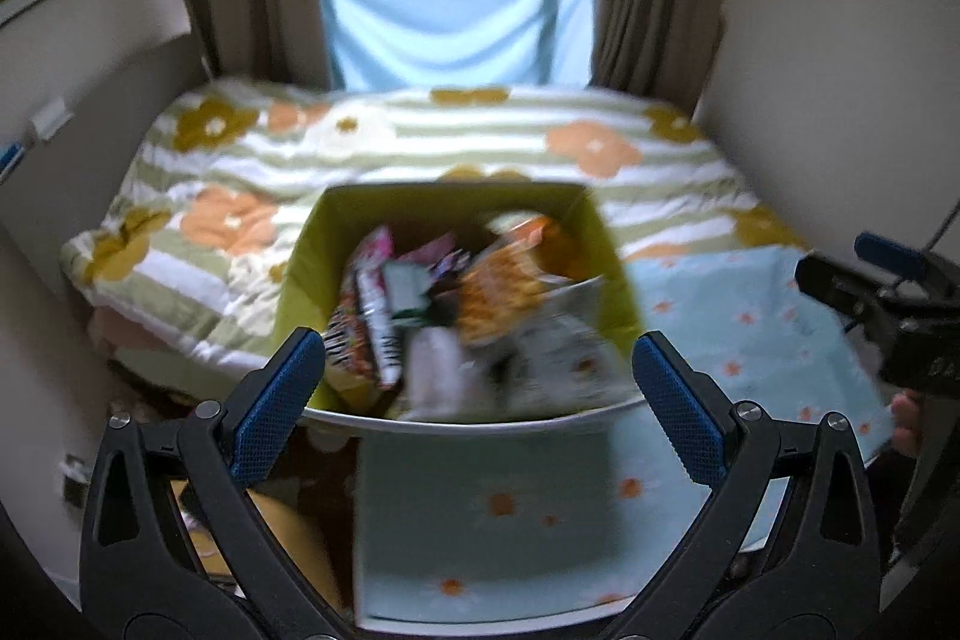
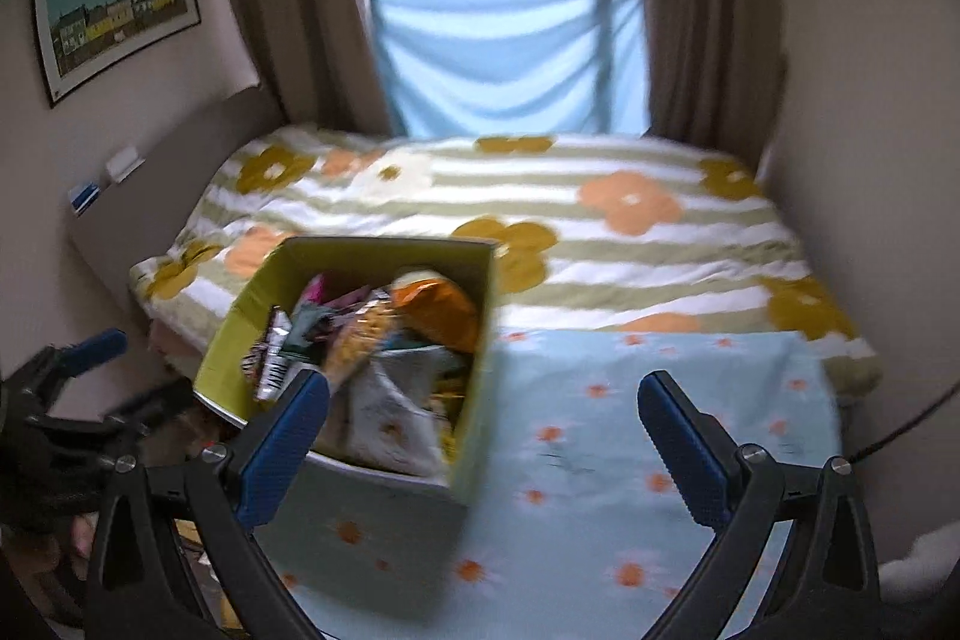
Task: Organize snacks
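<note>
A yellow-green box point(image 1: 612, 256) full of several snack packets point(image 1: 456, 316) stands on a table with a light blue flowered cloth point(image 1: 480, 520). It also shows in the right wrist view point(image 2: 240, 322), left of centre, with the packets point(image 2: 384, 340) piled inside. My left gripper point(image 1: 474, 400) is open and empty, its blue pads on either side of the box's near edge. My right gripper point(image 2: 483, 436) is open and empty, above the cloth point(image 2: 600, 460) just right of the box. The frames are blurred.
A bed with a striped, flowered cover point(image 2: 540, 208) lies behind the table, walls on both sides. Brown curtains point(image 2: 288, 10) flank a window with a blue cloth point(image 2: 504, 58). The right gripper shows at the right edge of the left wrist view point(image 1: 888, 304).
</note>
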A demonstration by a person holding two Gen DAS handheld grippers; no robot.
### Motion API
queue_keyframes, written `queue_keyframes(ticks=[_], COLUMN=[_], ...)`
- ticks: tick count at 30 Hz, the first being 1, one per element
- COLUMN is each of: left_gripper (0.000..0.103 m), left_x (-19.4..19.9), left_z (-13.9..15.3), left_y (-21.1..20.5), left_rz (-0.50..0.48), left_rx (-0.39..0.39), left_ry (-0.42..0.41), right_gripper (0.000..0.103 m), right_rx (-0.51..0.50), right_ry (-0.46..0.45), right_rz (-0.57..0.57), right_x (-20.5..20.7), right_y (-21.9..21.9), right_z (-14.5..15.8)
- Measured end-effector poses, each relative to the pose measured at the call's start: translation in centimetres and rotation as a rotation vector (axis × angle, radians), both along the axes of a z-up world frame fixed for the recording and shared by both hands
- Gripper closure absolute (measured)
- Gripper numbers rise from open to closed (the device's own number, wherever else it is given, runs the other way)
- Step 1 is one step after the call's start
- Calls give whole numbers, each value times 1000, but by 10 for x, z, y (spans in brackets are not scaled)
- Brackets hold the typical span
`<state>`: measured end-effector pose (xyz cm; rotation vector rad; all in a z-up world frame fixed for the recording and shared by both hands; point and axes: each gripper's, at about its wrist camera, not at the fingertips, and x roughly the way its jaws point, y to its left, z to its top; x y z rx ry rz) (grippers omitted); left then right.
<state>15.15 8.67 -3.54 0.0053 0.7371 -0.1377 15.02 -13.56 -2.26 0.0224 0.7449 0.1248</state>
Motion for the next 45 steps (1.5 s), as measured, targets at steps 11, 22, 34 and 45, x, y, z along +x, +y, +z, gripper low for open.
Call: queue_keyframes(ticks=[11,22,34,45], left_gripper=[1,1,1,1], left_x=[-94,-120,-121,-122], left_z=[32,35,35,37], left_y=[-55,-72,-73,-80], left_rz=[3,6,8,17], left_rx=[-7,-13,-14,-10], left_ry=[-155,-184,-184,-194], right_gripper=[1,1,1,1], right_rx=[-54,-60,-56,-55], right_ry=[-129,-174,-178,-171], right_rz=[-102,-149,-145,-150], right_x=[-102,-132,-132,-128], right_y=[-57,-79,-79,-83], right_z=[19,24,25,23])
